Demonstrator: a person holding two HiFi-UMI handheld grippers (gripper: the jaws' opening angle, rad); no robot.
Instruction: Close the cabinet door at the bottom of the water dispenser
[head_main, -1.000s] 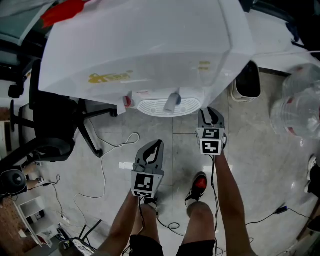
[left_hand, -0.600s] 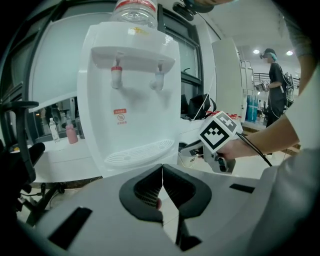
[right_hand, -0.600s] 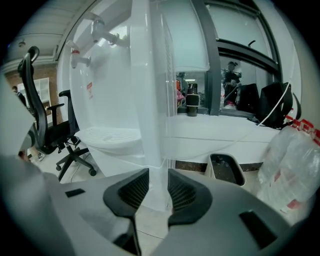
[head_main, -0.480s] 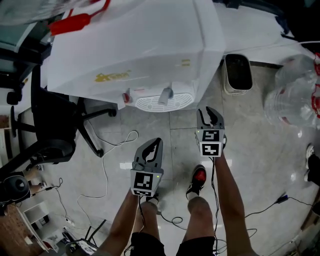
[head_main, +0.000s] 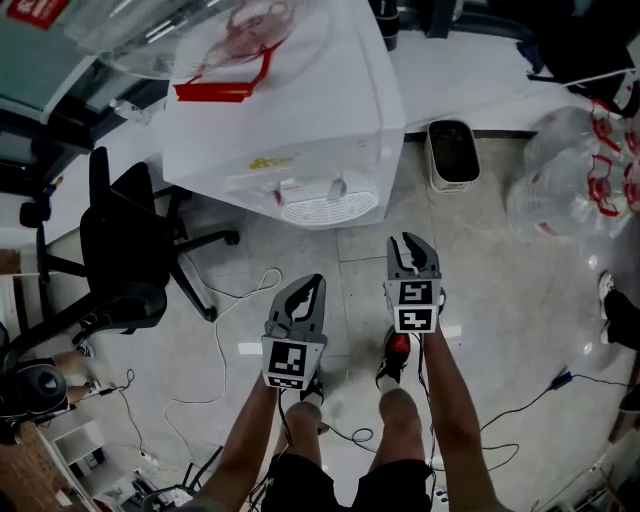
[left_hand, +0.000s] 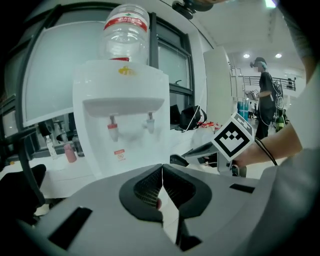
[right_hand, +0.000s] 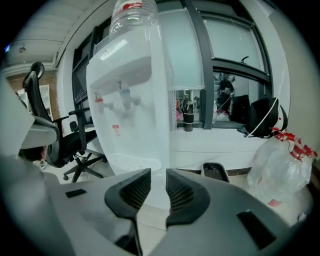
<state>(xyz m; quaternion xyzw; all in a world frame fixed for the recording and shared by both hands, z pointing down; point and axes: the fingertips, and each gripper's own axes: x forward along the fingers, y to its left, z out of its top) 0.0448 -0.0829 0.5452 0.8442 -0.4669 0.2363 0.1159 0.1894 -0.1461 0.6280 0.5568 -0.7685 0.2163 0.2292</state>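
Grippers hang side by side over the tiled floor in the head view, both pointing toward 12 o'clock. There the white water dispenser stands well apart from them.

The left gripper has its jaws together, tips touching, with nothing between them. The right gripper, at 3 o'clock of the left, shows a narrow gap. Its jaws have just been closing, and nothing stands in the gap.

The dispenser's drip tray and two taps face the person. The cabinet door at its foot cannot be made out in any view.

A black office chair sits at 9 o'clock of the dispenser, and a dark bin at its 3 o'clock. Clear water bottles lie at 2 o'clock of the right gripper.
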